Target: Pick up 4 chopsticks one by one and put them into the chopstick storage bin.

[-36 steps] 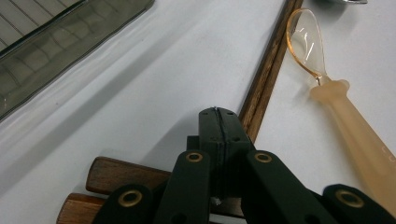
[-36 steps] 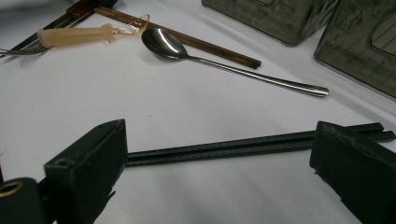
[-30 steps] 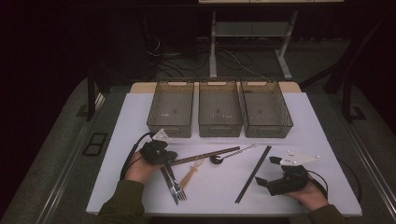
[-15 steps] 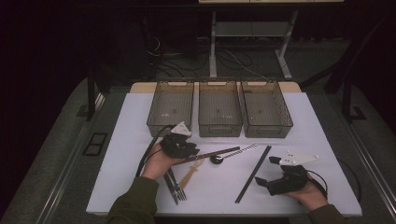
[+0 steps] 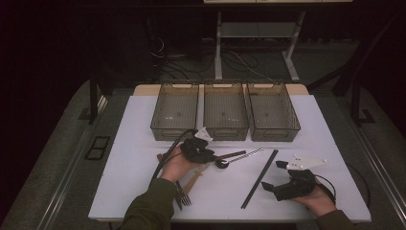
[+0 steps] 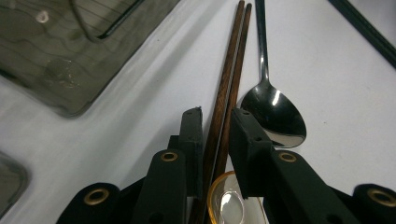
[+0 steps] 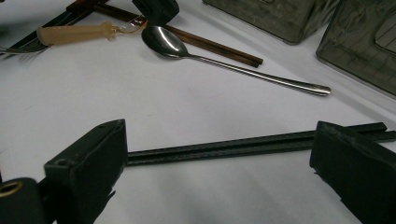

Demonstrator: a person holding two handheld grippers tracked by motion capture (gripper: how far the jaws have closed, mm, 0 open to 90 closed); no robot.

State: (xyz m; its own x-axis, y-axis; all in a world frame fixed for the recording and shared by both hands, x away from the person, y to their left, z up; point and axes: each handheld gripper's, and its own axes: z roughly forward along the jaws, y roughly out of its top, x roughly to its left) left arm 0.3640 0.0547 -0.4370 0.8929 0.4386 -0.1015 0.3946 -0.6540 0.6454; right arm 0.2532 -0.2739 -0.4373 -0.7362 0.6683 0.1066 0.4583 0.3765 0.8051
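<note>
My left gripper [image 5: 210, 153] reaches right over the table middle. In the left gripper view its jaws [image 6: 217, 114] are shut on a pair of brown chopsticks [image 6: 233, 60] that lie flat on the white table. A steel spoon [image 6: 273, 112] lies just right of them, its bowl [image 5: 221, 163] next to the gripper. My right gripper [image 5: 274, 176] rests at the front right, wide open [image 7: 219, 128]. A pair of black chopsticks [image 7: 224, 148] lies on the table across the gap between its jaws, touching neither.
Three smoky plastic bins [image 5: 174, 112] [image 5: 225, 112] [image 5: 273, 112] stand in a row at the back. A beige-handled spoon [image 5: 194, 177] and forks [image 5: 184, 196] lie under the left forearm. The white table top [image 5: 134, 158] ends near the front edge.
The left hand has moved forward and right, from the forks to the brown chopsticks, and its jaws now grip them. The right gripper has stayed put.
</note>
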